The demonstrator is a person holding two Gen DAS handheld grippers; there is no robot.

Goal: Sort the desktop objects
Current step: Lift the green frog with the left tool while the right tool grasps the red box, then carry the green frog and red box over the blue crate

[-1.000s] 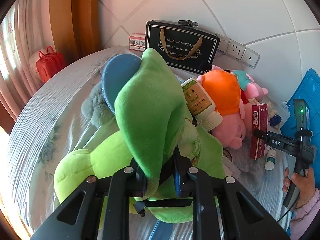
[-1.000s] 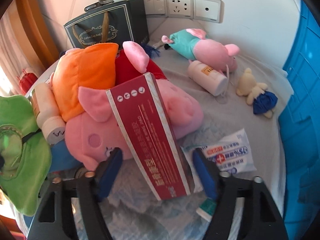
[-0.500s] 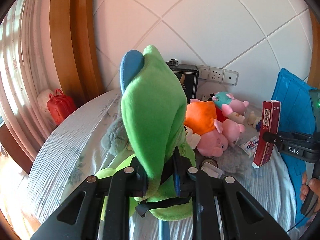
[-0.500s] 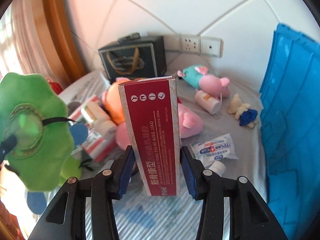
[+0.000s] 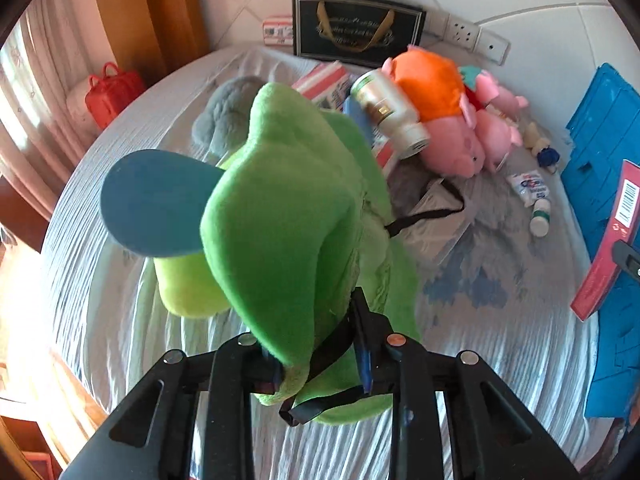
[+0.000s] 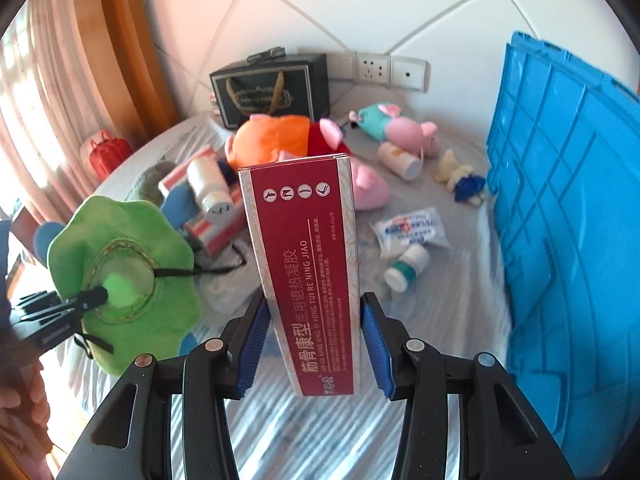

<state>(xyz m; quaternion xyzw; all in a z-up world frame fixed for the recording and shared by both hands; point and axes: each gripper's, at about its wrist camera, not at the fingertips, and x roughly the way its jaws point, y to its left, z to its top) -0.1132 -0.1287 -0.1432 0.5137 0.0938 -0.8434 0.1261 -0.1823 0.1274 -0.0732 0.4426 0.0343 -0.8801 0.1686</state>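
Green plush toy [image 5: 288, 216] stays pinched in the left gripper [image 5: 320, 364], now swung back over the table [image 5: 100, 240]; the right gripper [image 6: 314, 344] still clamps the red box [image 6: 308, 264], lifted beside the blue crate [image 6: 568, 208], probably its destination.

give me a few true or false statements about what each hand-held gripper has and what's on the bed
1. The left hand-held gripper is shut on the green plush toy. True.
2. The right hand-held gripper is open with nothing in it. False: it clamps the red medicine box.
3. The blue crate stands right of the red medicine box. True.
4. The small white bottle stands upright. False: it lies on its side.
5. The black gift bag lies flat on the bed. False: it stands against the wall.
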